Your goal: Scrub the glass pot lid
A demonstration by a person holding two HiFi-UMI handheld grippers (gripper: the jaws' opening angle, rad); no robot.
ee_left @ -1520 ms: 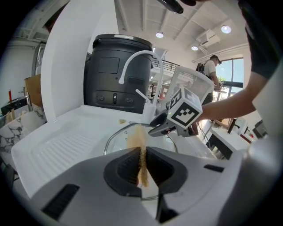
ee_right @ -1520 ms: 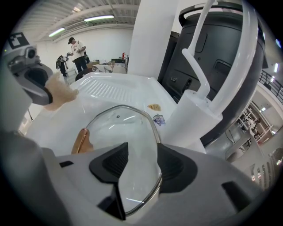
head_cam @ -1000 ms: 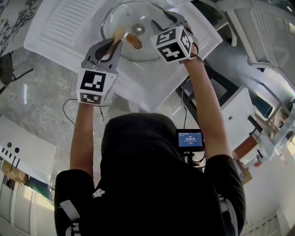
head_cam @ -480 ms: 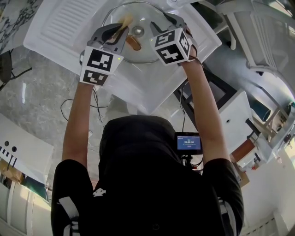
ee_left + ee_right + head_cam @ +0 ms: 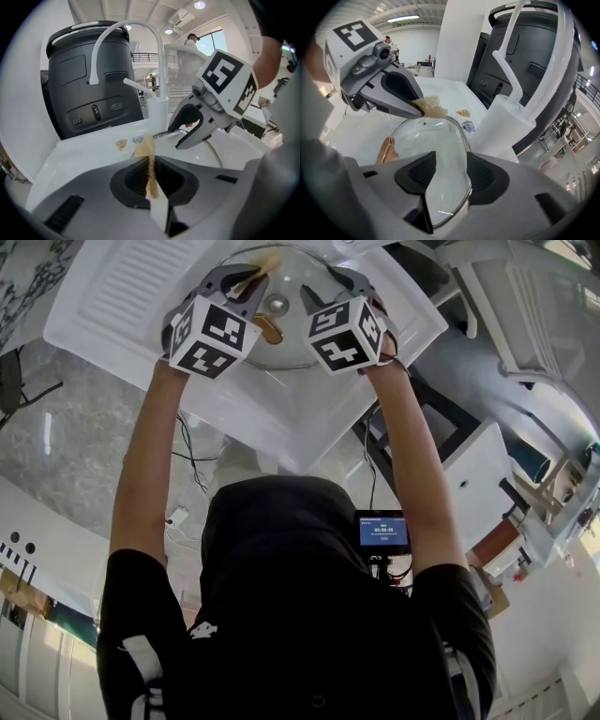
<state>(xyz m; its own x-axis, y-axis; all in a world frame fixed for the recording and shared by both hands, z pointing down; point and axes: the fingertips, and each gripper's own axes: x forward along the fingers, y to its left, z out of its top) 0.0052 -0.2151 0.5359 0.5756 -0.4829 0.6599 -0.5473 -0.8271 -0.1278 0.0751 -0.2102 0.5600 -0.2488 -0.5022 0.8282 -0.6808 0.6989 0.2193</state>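
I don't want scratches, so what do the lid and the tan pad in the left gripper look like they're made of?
Lid: clear glass, see-through with glints, edged by a shiny metal-looking rim. Pad: seems a coarse tan fibre or sponge scourer, its edge rough and grainy; exact material unclear.

Grey mottled floor (image 5: 84, 446), perhaps marble; white ceiling lights (image 5: 200, 5) overhead
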